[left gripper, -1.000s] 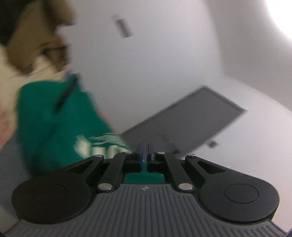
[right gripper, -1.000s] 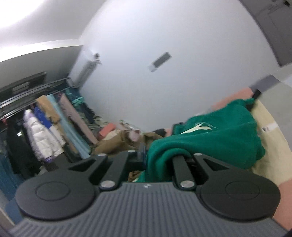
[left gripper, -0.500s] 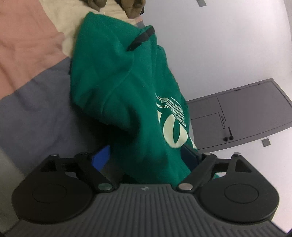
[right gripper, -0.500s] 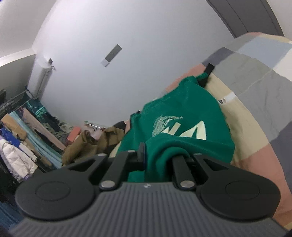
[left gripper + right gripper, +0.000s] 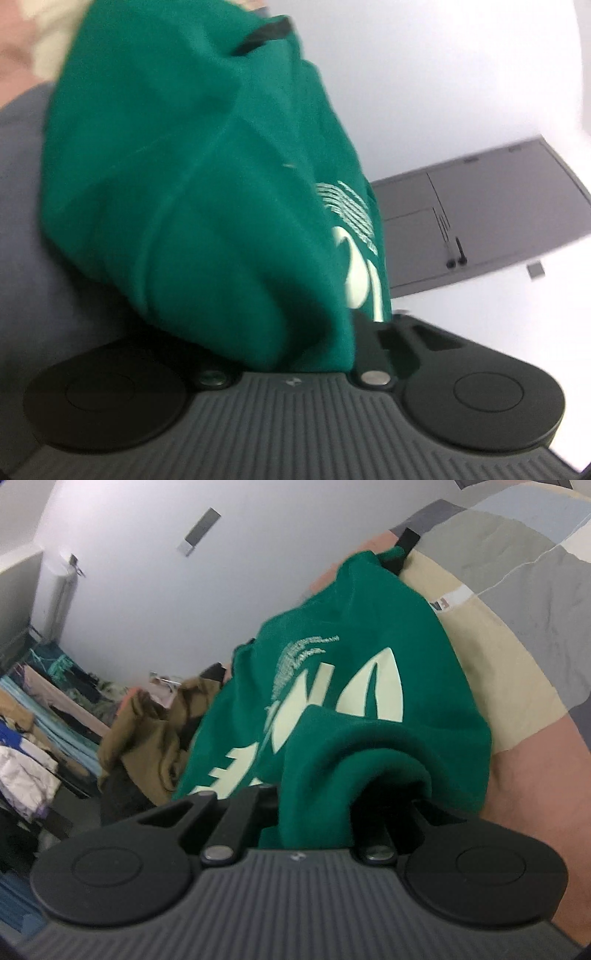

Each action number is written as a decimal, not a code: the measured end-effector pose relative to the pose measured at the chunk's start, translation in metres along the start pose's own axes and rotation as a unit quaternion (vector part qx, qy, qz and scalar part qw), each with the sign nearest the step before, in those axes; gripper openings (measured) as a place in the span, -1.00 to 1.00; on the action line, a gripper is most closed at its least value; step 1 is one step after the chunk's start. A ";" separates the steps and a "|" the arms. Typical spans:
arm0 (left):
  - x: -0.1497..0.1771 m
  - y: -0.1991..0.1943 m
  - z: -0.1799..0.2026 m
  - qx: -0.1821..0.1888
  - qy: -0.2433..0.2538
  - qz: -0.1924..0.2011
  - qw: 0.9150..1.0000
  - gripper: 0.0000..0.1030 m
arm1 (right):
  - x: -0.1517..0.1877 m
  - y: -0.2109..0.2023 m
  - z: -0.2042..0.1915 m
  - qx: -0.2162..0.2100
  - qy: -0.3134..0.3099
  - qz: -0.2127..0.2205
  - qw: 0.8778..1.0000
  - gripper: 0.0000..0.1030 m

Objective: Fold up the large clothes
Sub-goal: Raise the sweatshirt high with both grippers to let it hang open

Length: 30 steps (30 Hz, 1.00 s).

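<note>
Straight ahead of my left tongs (image 5: 314, 354) a thick fold of the green sweatshirt (image 5: 192, 177) fills most of the left wrist view, and the cloth runs right down into the mouth of the tool; the jaws have just been closing and now stand clenched on that fold, their tips buried under the fabric. My right tongs (image 5: 314, 819) are likewise clamped on a rolled edge of the same sweatshirt (image 5: 354, 709), which bulges up and over the tool between the two black linkage arms. The garment is a deep green, heavy and soft-looking, bunched rather than flat, with large pale cream lettering and a finer striped print on its front, and a dark strip at the far end beyond both tongs. Beyond and to the right of my right tongs it rests on a bed cover (image 5: 517, 635) of grey, cream and pink patches. To the left of those tongs, further off, lies a heap of brown clothing (image 5: 147, 731), and past it at the far left edge a rack of hanging clothes (image 5: 33, 716). I see no container anywhere. To the right of my left tongs, well back, a grey door (image 5: 480, 229) sits in a white wall.
</note>
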<state>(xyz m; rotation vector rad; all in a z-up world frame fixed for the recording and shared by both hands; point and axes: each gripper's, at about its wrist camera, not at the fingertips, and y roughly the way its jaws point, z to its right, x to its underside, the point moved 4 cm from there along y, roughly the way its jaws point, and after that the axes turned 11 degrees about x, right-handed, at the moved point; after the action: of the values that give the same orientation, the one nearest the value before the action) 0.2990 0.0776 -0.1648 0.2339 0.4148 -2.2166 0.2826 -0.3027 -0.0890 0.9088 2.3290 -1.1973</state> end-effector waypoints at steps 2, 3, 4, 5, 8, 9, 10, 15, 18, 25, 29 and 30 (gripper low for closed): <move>-0.003 -0.006 0.013 0.018 0.028 0.018 0.999 -0.87 | 0.000 0.006 -0.001 -0.003 -0.003 0.002 1.000 -0.74; -0.005 -0.010 0.021 0.033 0.036 0.026 0.998 -0.88 | -0.001 0.005 -0.005 -0.012 -0.011 0.007 1.000 -0.75; -0.007 -0.015 0.027 0.049 0.040 0.034 0.997 -0.88 | -0.001 0.004 -0.009 -0.021 -0.021 0.014 0.999 -0.76; -0.009 -0.021 0.034 0.065 0.045 0.040 0.996 -0.88 | 0.000 0.000 -0.014 -0.033 -0.037 0.023 0.999 -0.77; -0.012 -0.037 0.050 0.103 0.060 0.054 0.991 -0.89 | 0.002 -0.021 -0.034 -0.075 -0.077 0.065 0.992 -0.77; -0.010 -0.042 0.052 0.116 0.064 0.054 0.990 -0.89 | 0.002 -0.029 -0.040 -0.092 -0.087 0.076 0.989 -0.77; -0.010 -0.048 0.056 0.123 0.068 0.058 0.988 -0.89 | 0.004 -0.040 -0.048 -0.115 -0.098 0.091 0.984 -0.77; -0.006 -0.082 0.079 0.147 0.102 0.073 0.981 -0.89 | 0.004 -0.089 -0.072 -0.173 -0.133 0.134 0.967 -0.77; 0.009 -0.122 0.110 0.167 0.120 0.087 0.975 -0.89 | -0.001 -0.115 -0.076 -0.195 -0.127 0.155 0.960 -0.77; 0.001 -0.176 0.174 0.191 0.150 0.138 0.960 -0.88 | -0.043 -0.180 -0.107 -0.237 -0.134 0.209 0.939 -0.77; -0.014 -0.200 0.229 0.199 0.180 0.151 0.951 -0.88 | -0.073 -0.212 -0.143 -0.243 -0.164 0.224 0.930 -0.77; -0.017 -0.207 0.244 0.200 0.193 0.157 0.948 -0.88 | -0.083 -0.224 -0.154 -0.245 -0.173 0.231 0.925 -0.77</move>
<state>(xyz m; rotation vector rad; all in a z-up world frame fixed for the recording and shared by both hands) 0.1420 0.1203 0.1115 0.8996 0.1131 -1.9135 0.1842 -0.3041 0.1774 0.9000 1.8507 -0.4943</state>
